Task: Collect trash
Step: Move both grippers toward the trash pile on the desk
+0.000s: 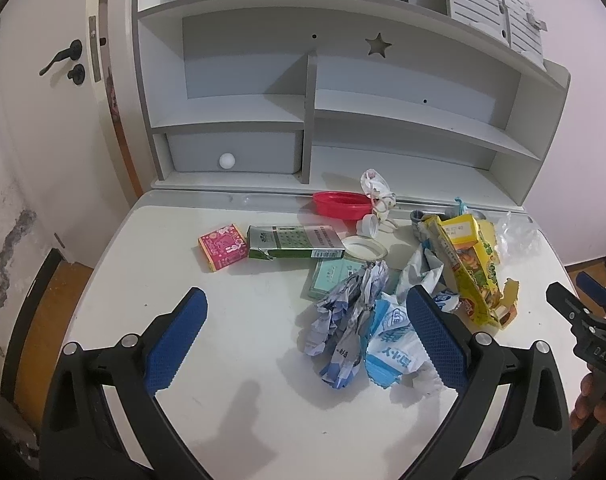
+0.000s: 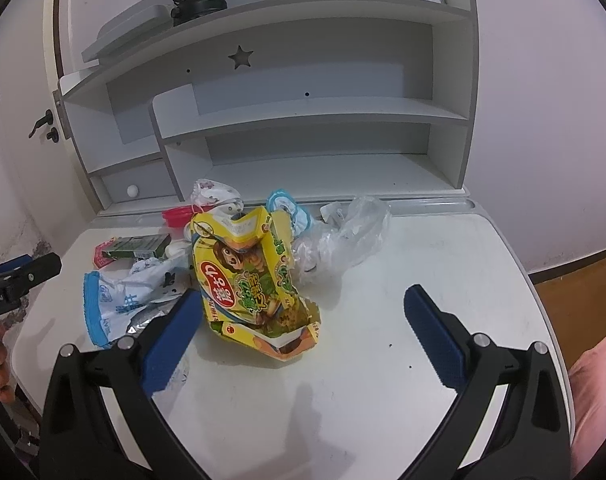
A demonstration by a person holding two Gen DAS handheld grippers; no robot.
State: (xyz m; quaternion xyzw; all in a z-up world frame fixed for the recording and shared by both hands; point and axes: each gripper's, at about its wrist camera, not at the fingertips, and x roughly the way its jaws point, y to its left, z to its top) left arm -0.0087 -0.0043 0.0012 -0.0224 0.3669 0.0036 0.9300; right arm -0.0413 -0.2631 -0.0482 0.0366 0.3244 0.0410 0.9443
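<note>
Left gripper, jaws apart, empty, over the desk; crumpled wrappers at two o'clock. Right gripper, jaws apart, empty; torn yellow snack box at eleven o'clock. Risk: the flimsy box may buckle or spill crumbs if pinched off-centre.

wrappers on desk, shelf behind, probably touching

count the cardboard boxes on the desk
4: pink box at left, green box beside it, teal box under crumpled paper, torn yellow box at right. Others may be hidden.
</note>
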